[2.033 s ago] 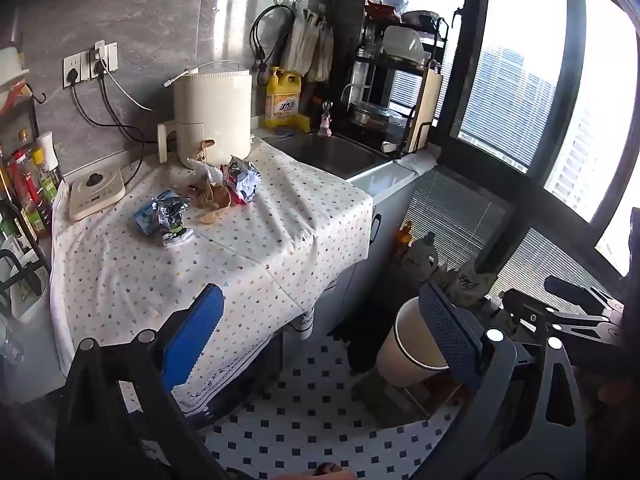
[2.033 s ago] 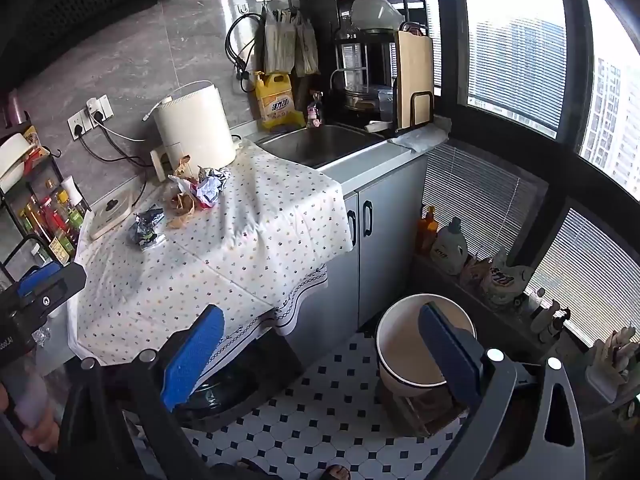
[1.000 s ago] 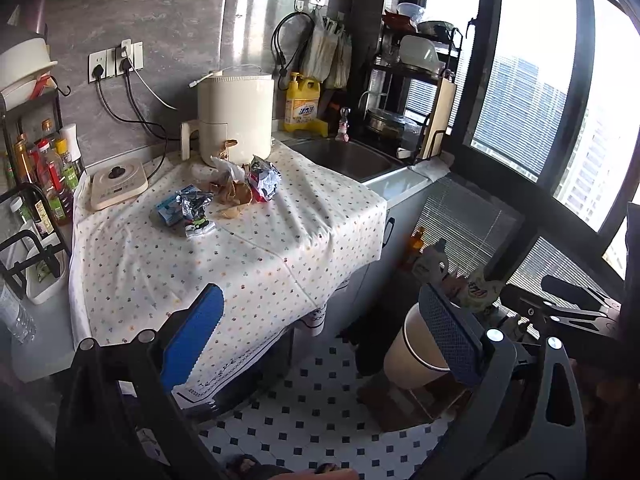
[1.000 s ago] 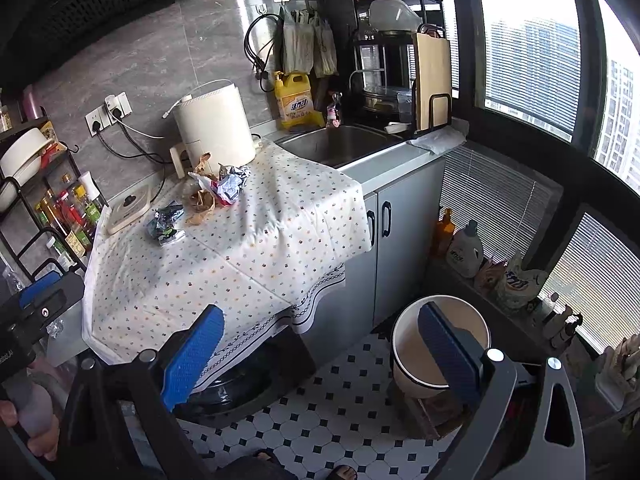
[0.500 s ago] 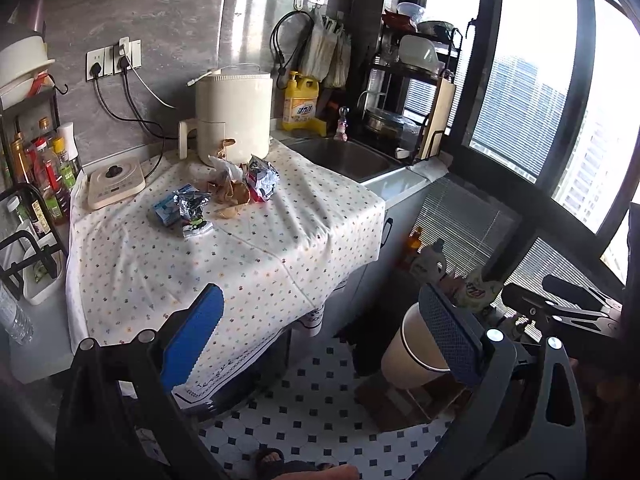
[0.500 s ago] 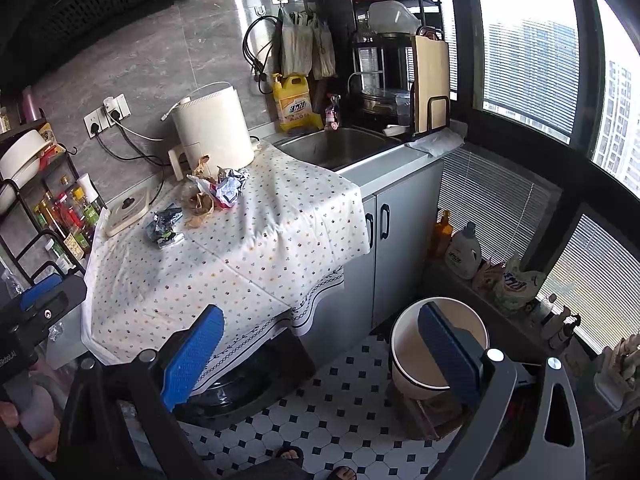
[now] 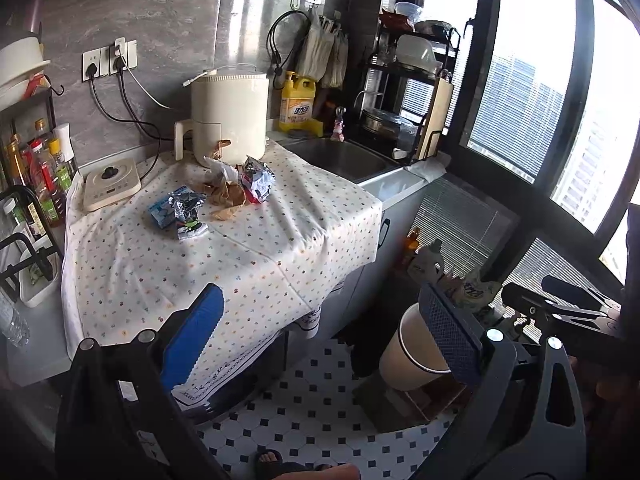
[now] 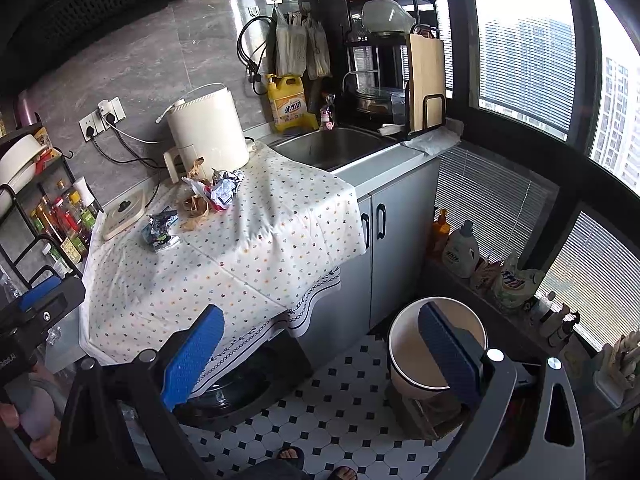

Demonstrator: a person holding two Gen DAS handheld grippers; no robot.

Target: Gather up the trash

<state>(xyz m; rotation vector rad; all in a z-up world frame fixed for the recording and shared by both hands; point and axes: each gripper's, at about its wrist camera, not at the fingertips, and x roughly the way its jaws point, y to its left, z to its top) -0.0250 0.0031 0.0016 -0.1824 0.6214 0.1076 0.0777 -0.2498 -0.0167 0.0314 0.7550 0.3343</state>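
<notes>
Crumpled trash lies on the dotted tablecloth near a white appliance: a blue and silver wrapper, brown paper scraps and a silver and red wrapper. The same pile shows in the right wrist view. A beige trash bin stands on the tiled floor by the cabinet; it also shows in the left wrist view. My left gripper is open and empty, well short of the table. My right gripper is open and empty, above the floor.
A white appliance with cords stands at the back of the table. A sink, a yellow detergent bottle and a dish rack are to the right. A bottle rack stands at the left. Cleaning bottles line the window sill.
Both views have shifted slightly; the table and trash sit a little further right and lower in the left wrist view than two seconds ago. Both grippers stay open and empty.
</notes>
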